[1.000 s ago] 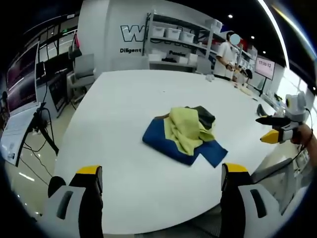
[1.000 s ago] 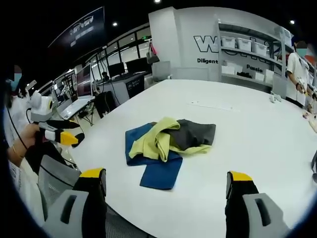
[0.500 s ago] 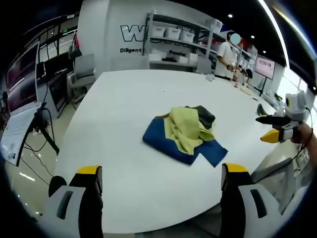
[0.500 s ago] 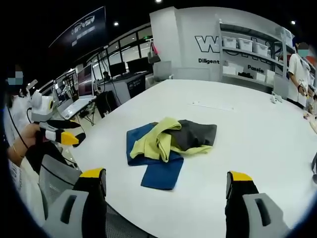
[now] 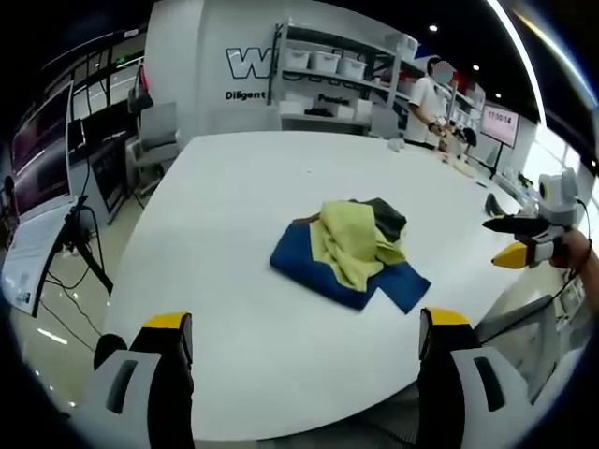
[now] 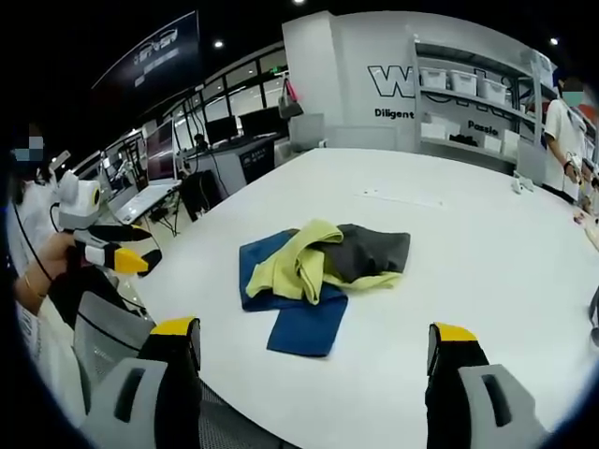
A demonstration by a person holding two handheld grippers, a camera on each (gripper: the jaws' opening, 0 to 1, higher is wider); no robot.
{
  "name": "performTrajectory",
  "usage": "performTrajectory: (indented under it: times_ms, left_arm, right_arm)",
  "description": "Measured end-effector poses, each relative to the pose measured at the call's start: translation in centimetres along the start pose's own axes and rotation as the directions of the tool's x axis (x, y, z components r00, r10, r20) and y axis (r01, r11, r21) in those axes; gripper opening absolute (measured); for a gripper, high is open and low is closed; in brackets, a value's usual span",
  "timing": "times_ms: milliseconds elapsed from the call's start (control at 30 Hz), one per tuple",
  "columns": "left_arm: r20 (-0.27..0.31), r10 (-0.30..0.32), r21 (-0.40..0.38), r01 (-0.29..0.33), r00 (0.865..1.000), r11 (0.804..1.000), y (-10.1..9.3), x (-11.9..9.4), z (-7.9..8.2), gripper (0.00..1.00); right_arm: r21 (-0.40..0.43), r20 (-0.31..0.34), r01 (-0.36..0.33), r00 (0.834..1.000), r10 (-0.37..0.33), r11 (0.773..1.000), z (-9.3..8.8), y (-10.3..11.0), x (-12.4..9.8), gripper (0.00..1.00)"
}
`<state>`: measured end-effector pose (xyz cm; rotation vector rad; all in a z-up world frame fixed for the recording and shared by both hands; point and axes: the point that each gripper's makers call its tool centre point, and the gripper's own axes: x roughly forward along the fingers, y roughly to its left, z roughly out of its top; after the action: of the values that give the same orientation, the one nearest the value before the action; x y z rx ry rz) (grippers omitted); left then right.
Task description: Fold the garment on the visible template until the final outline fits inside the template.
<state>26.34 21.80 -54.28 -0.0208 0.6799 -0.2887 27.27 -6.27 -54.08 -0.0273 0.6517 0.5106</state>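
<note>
The garment, a crumpled heap of blue, yellow and dark grey cloth, lies on the white surface, ahead of both claws and well apart from them. The left claw hangs at the near edge, jaws apart, empty. The right claw likewise stands spread and empty. Bare surface rings the heap on all sides.

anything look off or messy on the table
The garment lies crumpled in a heap mid-table, yellow, grey and blue layers bunched over each other, one blue flap sticking out toward the right gripper. No template outline is discernible around it.
</note>
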Motion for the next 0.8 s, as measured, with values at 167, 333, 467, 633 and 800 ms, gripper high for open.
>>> performTrajectory:
  times_ms: [167,333,467,633,800]
  left_arm:
    - [0.001,-0.001,0.001,0.0,1.0,1.0,0.01,0.01,0.08,0.96]
    - [-0.001,0.002,0.0,-0.002,1.0,1.0,0.15,0.04,0.06,0.96]
    - [-0.006,0.003,0.002,-0.003,1.0,1.0,0.18,0.03,-0.01,0.96]
    - [-0.008,0.003,0.004,-0.003,1.0,1.0,0.26,0.04,0.03,0.96]
    - [-0.002,0.005,0.006,-0.005,1.0,1.0,0.41,0.09,0.23,0.97]
  right_arm:
    - [-0.001,0.001,0.0,1.0,0.0,1.0,0.05,0.05,0.02,0.99]
    - [-0.003,-0.001,-0.004,1.0,0.004,1.0,0.06,0.25,0.03,0.99]
    - [-0.005,-0.002,-0.004,1.0,0.004,1.0,0.05,0.29,0.06,0.99]
    - [-0.009,0.004,-0.011,1.0,0.011,1.0,0.32,0.58,0.13,0.99]
    - [-0.014,0.003,-0.02,1.0,0.02,1.0,0.49,0.85,0.38,0.99]
